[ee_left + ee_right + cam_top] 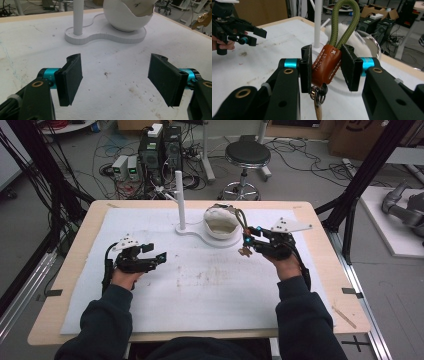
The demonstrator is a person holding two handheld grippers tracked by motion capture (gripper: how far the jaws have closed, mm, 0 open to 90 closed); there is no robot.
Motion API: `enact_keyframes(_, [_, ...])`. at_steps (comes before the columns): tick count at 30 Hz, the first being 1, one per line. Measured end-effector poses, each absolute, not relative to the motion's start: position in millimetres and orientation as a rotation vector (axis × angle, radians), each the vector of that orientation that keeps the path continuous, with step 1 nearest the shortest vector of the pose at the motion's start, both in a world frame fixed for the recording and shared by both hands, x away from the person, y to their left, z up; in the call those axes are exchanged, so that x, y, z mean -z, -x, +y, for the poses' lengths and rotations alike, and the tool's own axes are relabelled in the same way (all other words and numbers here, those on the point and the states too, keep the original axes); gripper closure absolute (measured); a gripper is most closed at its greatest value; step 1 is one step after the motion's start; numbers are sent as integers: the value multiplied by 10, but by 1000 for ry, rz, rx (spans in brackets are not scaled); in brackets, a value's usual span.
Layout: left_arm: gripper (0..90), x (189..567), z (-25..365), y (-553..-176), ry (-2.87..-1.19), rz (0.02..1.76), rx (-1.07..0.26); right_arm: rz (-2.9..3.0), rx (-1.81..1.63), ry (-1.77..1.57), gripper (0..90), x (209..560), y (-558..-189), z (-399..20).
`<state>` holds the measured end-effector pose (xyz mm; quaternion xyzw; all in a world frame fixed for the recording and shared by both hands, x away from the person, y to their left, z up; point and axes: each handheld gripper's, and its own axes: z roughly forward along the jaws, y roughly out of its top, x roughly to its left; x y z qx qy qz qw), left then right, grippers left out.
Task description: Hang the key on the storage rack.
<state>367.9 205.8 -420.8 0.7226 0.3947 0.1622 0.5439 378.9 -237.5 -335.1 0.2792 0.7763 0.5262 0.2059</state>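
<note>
Main worry: the keychain (325, 66) is only pinched by its brown leather tab, with the green cord loop (343, 23) sticking up and the metal rings dangling below, so it could probably swivel or slip out if the clamp is eased mid-air. The right gripper (325, 68) is clamped on that tab, held above the desk (320, 270) just right of the white bowl (220, 222). The left gripper (115, 80) is spread wide with nothing in it, low over the desk at the near left.

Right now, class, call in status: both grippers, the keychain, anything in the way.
Left gripper open, holding nothing, over the mat. Right gripper shut on leather keychain, green cord loop up. White post and bowl stand just ahead.
</note>
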Motion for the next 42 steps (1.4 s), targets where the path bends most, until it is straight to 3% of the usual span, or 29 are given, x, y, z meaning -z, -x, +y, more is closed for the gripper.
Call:
enact_keyframes(18, [273,4201,2085,-3666,-1709,930,-387,2193,-1379,-526,645,2958,-4297,-1308])
enact_keyframes(30, [273,4199,2108,-3651,-1695,932,-388,2251,-1275,-451,645,2973,-4532,-758])
enact_keyframes(42, [273,4201,2115,-3653,-1697,932,-384,2276,-1129,-475,645,3118,-4694,-530])
